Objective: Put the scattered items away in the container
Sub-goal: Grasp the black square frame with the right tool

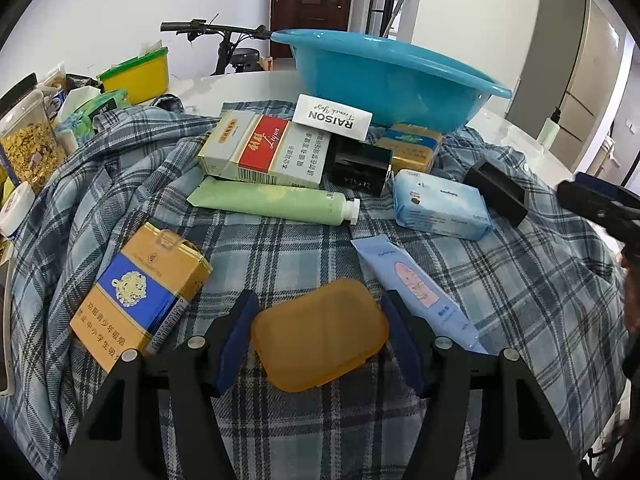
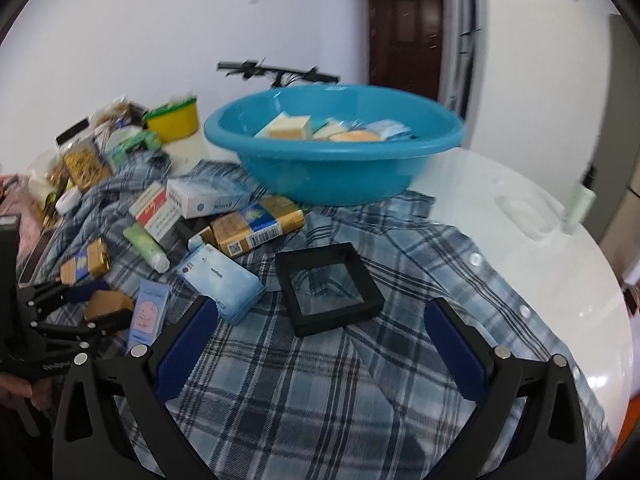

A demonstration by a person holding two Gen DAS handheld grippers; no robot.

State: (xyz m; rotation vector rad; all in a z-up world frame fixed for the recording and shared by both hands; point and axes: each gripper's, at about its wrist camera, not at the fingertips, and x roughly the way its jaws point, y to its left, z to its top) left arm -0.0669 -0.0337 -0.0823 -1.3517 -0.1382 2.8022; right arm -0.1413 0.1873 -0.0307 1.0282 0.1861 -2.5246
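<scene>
My left gripper (image 1: pixel 320 300) is shut on a translucent orange case (image 1: pixel 320 334), its blue pads pressing both sides just above the plaid shirt (image 1: pixel 280 264). The right wrist view shows the same grip (image 2: pixel 100 304) at the far left. My right gripper (image 2: pixel 322 308) stands open, and the near corner of a black square frame box (image 2: pixel 328 292) lies between its fingertips, untouched. The blue basin (image 2: pixel 332 176) stands at the back and holds several packs. Cigarette cartons (image 1: pixel 260 152), a green tube (image 1: pixel 272 200), a wipes pack (image 1: pixel 440 204) and a pale blue tube (image 1: pixel 416 284) lie scattered on the shirt.
The shirt covers a white round table (image 2: pixel 520 248). A cereal jar (image 1: pixel 28 148), a yellow tub (image 1: pixel 140 76) and other clutter crowd the far left. A green bottle (image 2: pixel 578 208) stands near the right edge. A bicycle (image 1: pixel 232 48) leans behind the table.
</scene>
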